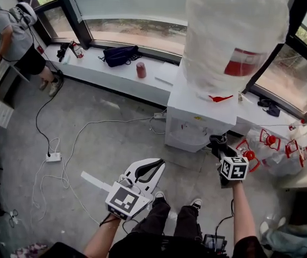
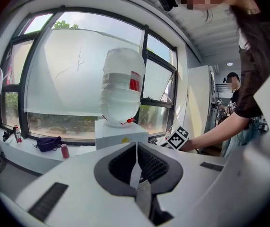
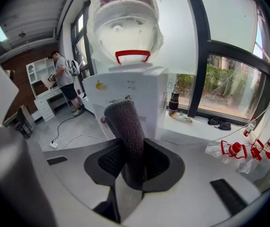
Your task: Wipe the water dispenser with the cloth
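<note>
The white water dispenser (image 1: 196,117) stands against the window sill, and a large plastic-wrapped bottle (image 1: 234,31) sits on top of it. My right gripper (image 1: 219,150) is shut on a dark grey cloth (image 1: 216,141) at the dispenser's front right corner. In the right gripper view the rolled cloth (image 3: 125,126) sticks up from the jaws, right in front of the dispenser's face (image 3: 135,91); whether they touch is unclear. My left gripper (image 1: 154,168) hangs lower left over the floor, shut and holding nothing. Its own view shows the dispenser (image 2: 120,134) some way ahead.
A black bag (image 1: 120,54) and a red can (image 1: 141,70) lie on the sill. Cables and a power strip (image 1: 53,157) cross the floor at left. Empty red-capped bottles (image 1: 271,147) are heaped right of the dispenser. A person (image 1: 13,36) stands at the far left.
</note>
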`<state>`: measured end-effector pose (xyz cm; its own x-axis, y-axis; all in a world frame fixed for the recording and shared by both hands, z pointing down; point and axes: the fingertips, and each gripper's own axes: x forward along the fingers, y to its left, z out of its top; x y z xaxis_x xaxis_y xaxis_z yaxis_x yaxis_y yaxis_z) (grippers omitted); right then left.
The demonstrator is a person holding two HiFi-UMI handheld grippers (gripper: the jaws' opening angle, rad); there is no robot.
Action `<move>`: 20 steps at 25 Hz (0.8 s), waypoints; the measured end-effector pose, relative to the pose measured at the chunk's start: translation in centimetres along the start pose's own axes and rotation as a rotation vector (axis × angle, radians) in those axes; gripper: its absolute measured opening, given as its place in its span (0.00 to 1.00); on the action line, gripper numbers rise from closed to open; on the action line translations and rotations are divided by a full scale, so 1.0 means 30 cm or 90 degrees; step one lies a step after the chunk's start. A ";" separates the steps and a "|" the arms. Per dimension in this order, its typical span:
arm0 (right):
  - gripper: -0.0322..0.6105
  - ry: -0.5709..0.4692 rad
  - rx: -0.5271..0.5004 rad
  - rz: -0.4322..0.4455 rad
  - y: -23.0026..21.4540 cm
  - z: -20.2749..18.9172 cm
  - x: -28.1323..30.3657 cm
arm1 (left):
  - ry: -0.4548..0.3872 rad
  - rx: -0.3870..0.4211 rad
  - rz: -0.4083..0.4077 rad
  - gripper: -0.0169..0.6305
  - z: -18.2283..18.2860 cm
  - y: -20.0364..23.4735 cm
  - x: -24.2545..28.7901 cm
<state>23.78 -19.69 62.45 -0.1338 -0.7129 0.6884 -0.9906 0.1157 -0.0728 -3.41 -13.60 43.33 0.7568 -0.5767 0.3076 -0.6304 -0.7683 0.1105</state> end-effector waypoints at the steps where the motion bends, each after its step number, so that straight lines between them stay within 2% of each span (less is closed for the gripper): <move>1: 0.21 0.006 -0.005 0.014 0.038 -0.024 0.017 | -0.003 -0.003 0.007 0.06 -0.012 0.011 -0.001; 5: 0.21 0.029 -0.032 0.077 0.207 -0.102 0.109 | 0.008 0.000 0.031 0.06 -0.091 0.058 -0.006; 9: 0.21 0.047 -0.045 0.107 0.363 -0.148 0.230 | 0.037 0.019 0.046 0.06 -0.192 0.121 -0.024; 15: 0.21 0.059 -0.033 0.118 0.522 -0.180 0.429 | 0.057 0.032 0.053 0.06 -0.262 0.178 -0.030; 20: 0.21 0.051 0.003 0.121 0.601 -0.168 0.581 | 0.053 0.073 0.046 0.06 -0.276 0.198 -0.007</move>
<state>3.72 -26.55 76.77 -0.3166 -0.6212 0.7169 -0.9477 0.2398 -0.2108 -8.74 -15.76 51.75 0.6900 -0.6107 0.3885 -0.6557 -0.7547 -0.0216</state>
